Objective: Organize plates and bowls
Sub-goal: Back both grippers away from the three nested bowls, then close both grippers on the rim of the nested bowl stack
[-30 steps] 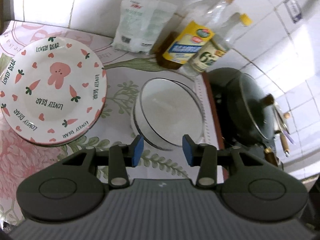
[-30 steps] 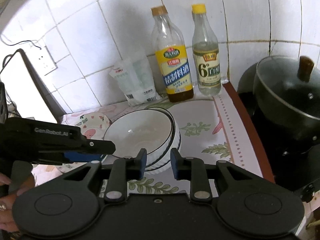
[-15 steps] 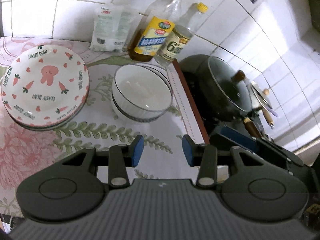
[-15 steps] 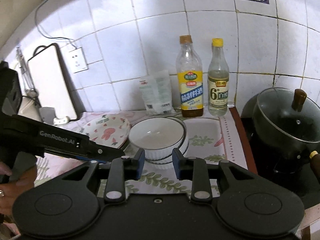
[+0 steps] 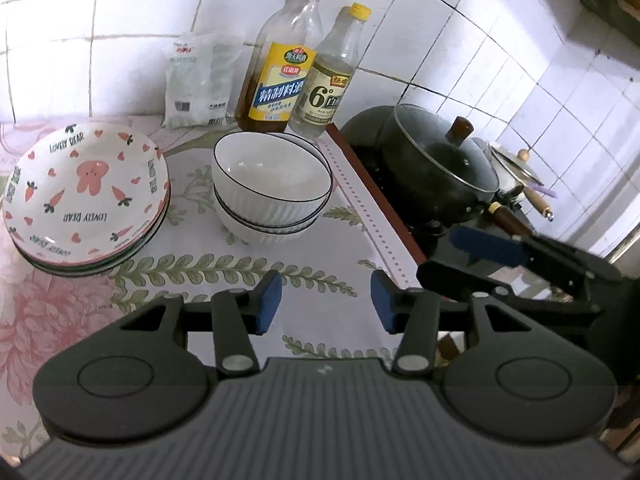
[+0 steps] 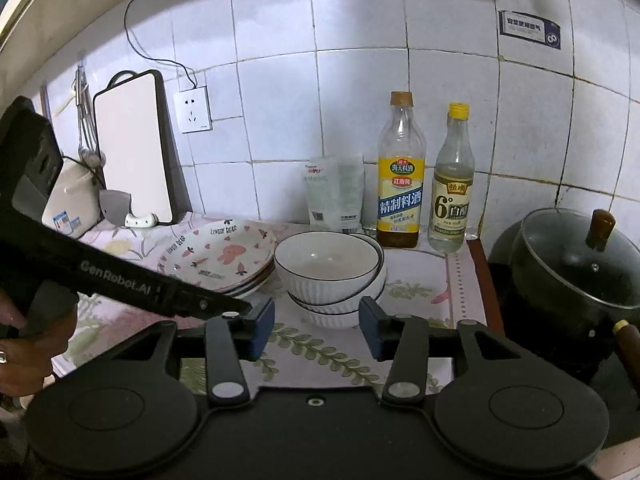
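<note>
Both my left gripper (image 5: 325,305) and right gripper (image 6: 316,328) hover with jaws apart, holding nothing. The nested bowls (image 5: 272,190) sit just right of the plate stack (image 5: 86,196) on the desk (image 5: 240,272). I judge them glazed, slick, breakable, moderately heavy; best pinched at the rim.

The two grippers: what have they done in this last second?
Both pulled back from the stacked bowls, which now look farther off. The left gripper and right gripper hold nothing; their jaws stand open, the right's wider than before. The bowls, plate stack and bottles stayed put.
</note>
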{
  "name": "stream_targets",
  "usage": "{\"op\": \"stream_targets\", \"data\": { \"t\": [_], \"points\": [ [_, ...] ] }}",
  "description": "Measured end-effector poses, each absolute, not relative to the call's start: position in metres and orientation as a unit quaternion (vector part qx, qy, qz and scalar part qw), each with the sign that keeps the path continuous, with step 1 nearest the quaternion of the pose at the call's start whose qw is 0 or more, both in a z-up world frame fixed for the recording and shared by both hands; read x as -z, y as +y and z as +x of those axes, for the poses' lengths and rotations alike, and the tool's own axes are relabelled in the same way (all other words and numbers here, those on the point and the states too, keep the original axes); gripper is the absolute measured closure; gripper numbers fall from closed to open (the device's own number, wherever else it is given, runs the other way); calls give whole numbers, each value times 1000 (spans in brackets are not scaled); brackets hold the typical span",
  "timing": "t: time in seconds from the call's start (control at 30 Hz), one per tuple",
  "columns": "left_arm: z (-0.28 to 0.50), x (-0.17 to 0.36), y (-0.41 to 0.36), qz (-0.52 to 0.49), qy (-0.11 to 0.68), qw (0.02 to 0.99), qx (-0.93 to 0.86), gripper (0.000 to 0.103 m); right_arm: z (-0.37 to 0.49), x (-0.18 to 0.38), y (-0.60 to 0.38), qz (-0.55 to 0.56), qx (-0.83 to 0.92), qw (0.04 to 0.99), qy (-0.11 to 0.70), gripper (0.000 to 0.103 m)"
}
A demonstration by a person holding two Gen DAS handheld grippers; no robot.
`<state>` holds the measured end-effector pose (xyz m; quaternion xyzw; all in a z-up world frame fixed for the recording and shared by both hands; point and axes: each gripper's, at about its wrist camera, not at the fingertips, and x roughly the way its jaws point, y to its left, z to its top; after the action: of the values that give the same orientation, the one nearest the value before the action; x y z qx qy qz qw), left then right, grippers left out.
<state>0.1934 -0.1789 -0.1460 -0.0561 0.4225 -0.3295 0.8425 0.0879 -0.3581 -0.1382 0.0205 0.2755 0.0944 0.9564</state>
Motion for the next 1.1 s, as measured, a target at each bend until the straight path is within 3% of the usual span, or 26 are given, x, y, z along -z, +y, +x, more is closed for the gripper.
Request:
{"op": "stream_targets", "data": {
  "t": [0.13,0.2,0.3,0.4,0.7,1.1],
  "points": [
    [190,158,-184,-62,398,854,328,43,90,156,-364,0,-109,961,254,31],
    [192,164,-186,-76,393,859,319,40,94,171,-367,-6,-111,964,241,30],
    [196,171,-183,-104,384,863,311,36,104,193,-374,3,-97,966,240,15],
    [201,173,-176,-132,376,864,309,30,114,211,-384,12,-98,966,237,14],
    [234,183,-160,-238,382,846,286,25,147,245,-385,-6,-124,958,260,11],
    [290,232,-166,-354,452,787,225,24,201,274,-370,-22,-136,941,309,11]
  ]
}}
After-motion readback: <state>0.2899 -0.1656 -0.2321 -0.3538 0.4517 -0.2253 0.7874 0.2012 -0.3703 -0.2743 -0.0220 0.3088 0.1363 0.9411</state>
